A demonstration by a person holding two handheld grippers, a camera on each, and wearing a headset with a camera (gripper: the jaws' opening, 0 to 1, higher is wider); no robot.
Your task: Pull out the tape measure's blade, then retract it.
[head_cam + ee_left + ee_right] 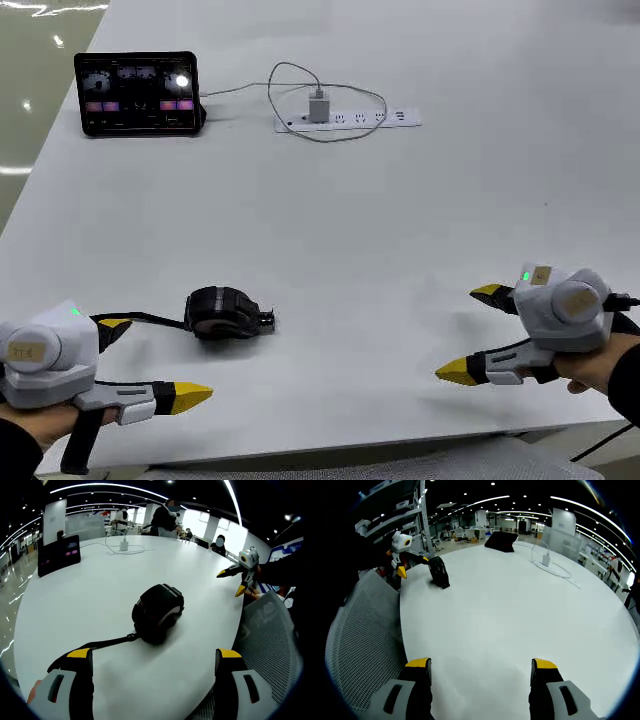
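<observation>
One black, round-bodied tape measure (pixel 222 312) lies on the white table (pixel 420 220), near its front edge on the left side. A thin black strap (pixel 140 320) trails from it toward the left gripper (pixel 155 362). A small metal end shows at the right side of the case.

There are two grippers, both white with yellow-tipped jaws. The left one has its jaws spread wide and holds nothing. In the left gripper view the tape measure sits just ahead of the tips, apart from both. The right gripper (pixel 470 332) is also wide open and empty. It hovers over bare table well to the right of the tape measure.

At the far side of the table stand one black tablet (pixel 138 93) with a lit screen and one white power strip (pixel 350 119). One white charger (pixel 318 106) is plugged into the strip, and its cable (pixel 290 72) loops around — one end runs to the tablet.
</observation>
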